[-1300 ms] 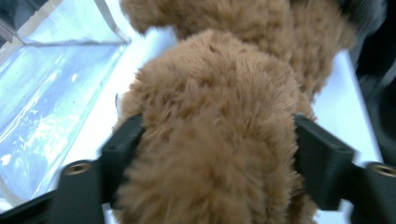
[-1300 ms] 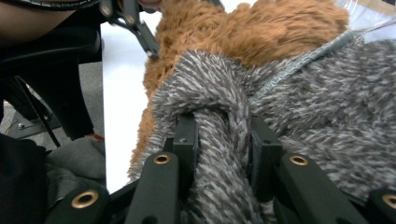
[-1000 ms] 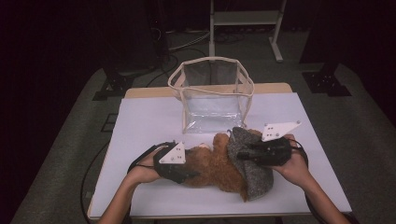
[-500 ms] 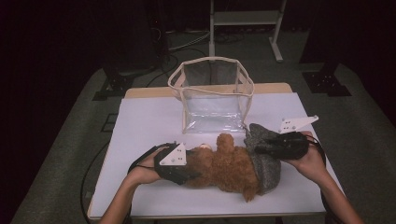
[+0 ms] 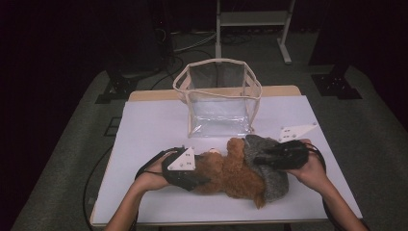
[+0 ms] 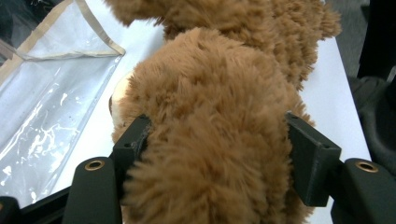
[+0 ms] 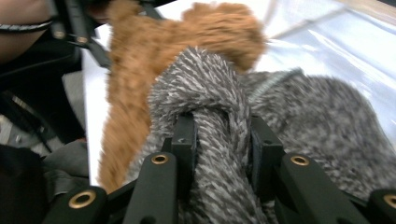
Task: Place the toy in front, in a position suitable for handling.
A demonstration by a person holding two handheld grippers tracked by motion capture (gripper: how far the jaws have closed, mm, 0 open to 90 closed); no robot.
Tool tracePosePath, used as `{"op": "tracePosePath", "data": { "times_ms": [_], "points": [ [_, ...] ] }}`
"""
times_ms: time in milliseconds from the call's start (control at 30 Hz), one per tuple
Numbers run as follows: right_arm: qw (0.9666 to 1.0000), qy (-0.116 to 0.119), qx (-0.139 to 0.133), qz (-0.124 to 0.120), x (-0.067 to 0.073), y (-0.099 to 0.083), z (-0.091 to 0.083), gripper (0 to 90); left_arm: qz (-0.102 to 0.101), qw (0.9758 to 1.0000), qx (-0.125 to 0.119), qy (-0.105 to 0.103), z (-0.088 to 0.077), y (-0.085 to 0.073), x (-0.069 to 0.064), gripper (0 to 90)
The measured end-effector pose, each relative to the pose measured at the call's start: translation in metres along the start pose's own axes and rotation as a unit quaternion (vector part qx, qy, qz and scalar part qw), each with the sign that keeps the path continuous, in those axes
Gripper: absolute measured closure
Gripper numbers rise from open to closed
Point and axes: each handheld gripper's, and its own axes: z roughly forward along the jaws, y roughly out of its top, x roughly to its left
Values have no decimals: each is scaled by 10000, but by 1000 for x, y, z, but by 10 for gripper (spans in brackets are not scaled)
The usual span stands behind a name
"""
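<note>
While one brown teddy bear (image 5: 231,171) lies flat, left claw (image 5: 195,179) clamps it, right claw (image 5: 262,159) pinches one grey knit garment (image 5: 269,166), one clear bag (image 5: 219,98) behind

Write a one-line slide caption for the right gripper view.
Right tongs clamp a bunched fold of grey knit garment lying against the brown plush toy on the white table.

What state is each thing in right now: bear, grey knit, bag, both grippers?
Plush bear: lying on its side on the table, partly in the knit.
Grey knit garment: bunched over the bear's lower half.
Clear bag: upright, open-topped, empty.
Left gripper: clamped on bear.
Right gripper: clamped on a knit fold.
</note>
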Motion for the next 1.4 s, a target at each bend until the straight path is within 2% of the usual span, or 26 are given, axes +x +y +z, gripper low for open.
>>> {"op": "tracePosePath", "data": {
  "times_ms": [33, 67, 167, 233, 367, 400, 433, 533, 567, 600, 633, 667, 700, 733, 767, 833, 867, 900, 933, 1033, 1067, 1133, 1167, 1233, 1333, 1400],
  "points": [
    [9999, -71, -36, 126, -5, -5, -5, 679, -44, 10000, -35, -1, 0, 1, 1, 343],
    [9992, -255, -55, 306, -14, -14, -15, 680, -53, 9999, -86, -16, 0, 5, 2, 343],
    [9986, -262, -135, 436, -17, -16, -27, 683, -43, 10000, -67, 22, 0, 13, 3, 345],
    [9988, -286, -188, 357, -12, -9, -32, 684, 19, 10000, -11, 53, 1, 18, 3, 345],
    [9992, -192, -349, 86, 3, 11, -39, 683, -11, 10000, 17, 76, 4, 21, 4, 345],
    [9991, -113, -395, -43, 9, 21, -40, 683, -26, 10000, 2, 77, 5, 22, 4, 345],
    [9987, -54, -417, -284, 20, 37, -37, 682, -55, 10000, 2, 68, 6, 23, 5, 345],
    [9980, 8, -284, -557, 32, 61, -23, 680, 22, 10000, 3, 55, 6, 24, 3, 348],
    [9978, 28, -204, -630, 35, 68, -15, 680, 28, 10000, -7, 48, 6, 24, 2, 349],
    [9978, 28, -204, -630, 35, 68, -15, 680, 28, 10000, -7, 48, 6, 24, 2, 349],
    [9972, 107, 35, -734, 37, 79, 6, 678, 43, 10000, -11, 57, 6, 24, 1, 350],
    [9972, 107, 35, -734, 37, 79, 6, 678, 73, 10000, -8, 60, 6, 24, 0, 350],
    [9970, 145, 145, -751, 37, 81, 14, 678, 90, 9999, -4, 63, 6, 24, -1, 351],
    [9956, 208, 466, -784, 35, 81, 36, 678, 131, 9999, 16, 49, 5, 23, -3, 351],
    [9956, 208, 466, -784, 35, 81, 36, 678, 131, 9999, 16, 49, 5, 23, -3, 351],
    [9929, 155, 851, -813, 32, 73, 55, 677, 161, 9998, 98, 71, 6, 20, -5, 351],
    [9939, 187, 836, -688, 27, 65, 58, 679, 193, 9995, 217, 84, 7, 16, -5, 351],
    [9939, 187, 836, -688, 27, 65, 58, 679, 193, 9995, 217, 84, 7, 16, -5, 351],
    [9962, 216, 675, -504, 21, 60, 49, 681, 91, 9998, 179, 76, 7, 12, -4, 351],
    [9977, 187, 525, -391, 16, 54, 39, 682, 46, 9999, 149, 42, 7, 10, -2, 350],
    [9988, 44, 416, -258, 10, 44, 23, 682, 64, 9998, 164, 32, 7, 10, -2, 350],
    [9990, 2, 403, -205, 8, 40, 19, 681, 95, 9998, 189, 25, 7, 10, -2, 350],
    [9993, -71, 375, -57, 2, 31, 11, 680, 90, 9998, 172, 30, 7, 11, -3, 350],
    [9993, -90, 369, -4, 0, 27, 8, 680, 94, 9998, 165, 28, 7, 11, -3, 348],
    [9992, -97, 301, 233, -9, 13, -1, 680, 106, 9999, 116, 20, 7, 12, -3, 347],
    [9991, -139, 286, 262, -11, 12, -4, 680, 99, 9999, 103, 18, 7, 11, -2, 347]
  ]
}}
